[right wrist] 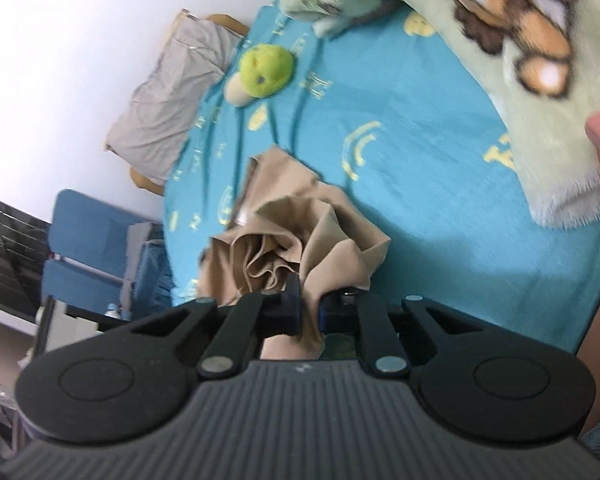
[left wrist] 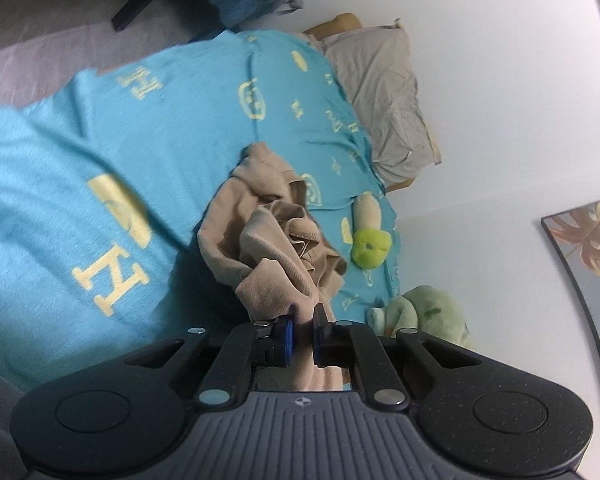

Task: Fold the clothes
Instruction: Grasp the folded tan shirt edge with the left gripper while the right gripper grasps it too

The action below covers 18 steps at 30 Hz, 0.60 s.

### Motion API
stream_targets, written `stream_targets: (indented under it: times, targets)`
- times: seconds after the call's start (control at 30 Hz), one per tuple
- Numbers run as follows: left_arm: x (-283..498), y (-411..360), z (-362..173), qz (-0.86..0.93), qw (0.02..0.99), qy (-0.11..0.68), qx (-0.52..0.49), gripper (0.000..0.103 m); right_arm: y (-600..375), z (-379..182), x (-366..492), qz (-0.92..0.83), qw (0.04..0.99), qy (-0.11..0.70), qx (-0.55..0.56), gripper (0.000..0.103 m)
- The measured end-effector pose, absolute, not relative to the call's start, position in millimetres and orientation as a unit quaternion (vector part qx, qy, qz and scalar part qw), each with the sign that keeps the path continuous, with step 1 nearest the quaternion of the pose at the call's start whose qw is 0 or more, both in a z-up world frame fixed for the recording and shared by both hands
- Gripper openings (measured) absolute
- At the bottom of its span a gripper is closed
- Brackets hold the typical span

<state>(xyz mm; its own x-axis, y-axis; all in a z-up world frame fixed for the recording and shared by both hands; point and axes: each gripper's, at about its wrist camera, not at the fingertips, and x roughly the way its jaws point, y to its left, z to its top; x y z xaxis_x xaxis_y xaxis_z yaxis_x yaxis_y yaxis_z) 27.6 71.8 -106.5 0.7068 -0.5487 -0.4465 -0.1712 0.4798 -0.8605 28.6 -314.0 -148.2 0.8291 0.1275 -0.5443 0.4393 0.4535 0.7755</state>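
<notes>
Your garment [left wrist: 260, 236] is tan, soft cloth, crumpled into loose folds and bunched ridges. It hangs lifted above the blue bedspread [left wrist: 100, 160], gathered at its near end, the far part [right wrist: 284, 184] drooping toward the bed.

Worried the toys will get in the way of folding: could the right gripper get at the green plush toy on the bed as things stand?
Probably not yet. The right gripper is shut on the tan garment, so it would have to let go first. Otherwise the blue bedspread between it and the green plush toy looks unobstructed.
</notes>
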Motion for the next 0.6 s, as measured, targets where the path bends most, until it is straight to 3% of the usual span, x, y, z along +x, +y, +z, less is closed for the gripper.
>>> stream_targets:
  times: [0.27, 0.6]
  targets:
    - [-20.5, 71.8, -59.2, -0.144, 0.802, 0.353, -0.46, 0.008, -309.1, -87.8, -7.8, -0.073, 0.856, 0.233, 0.456, 0.011]
    - [-77.2, 70.6, -33.0, -0.147, 0.815, 0.339, -0.446, 0.008, -305.4, -67.2, -70.1, -0.08, 0.855, 0.233, 0.457, 0.011]
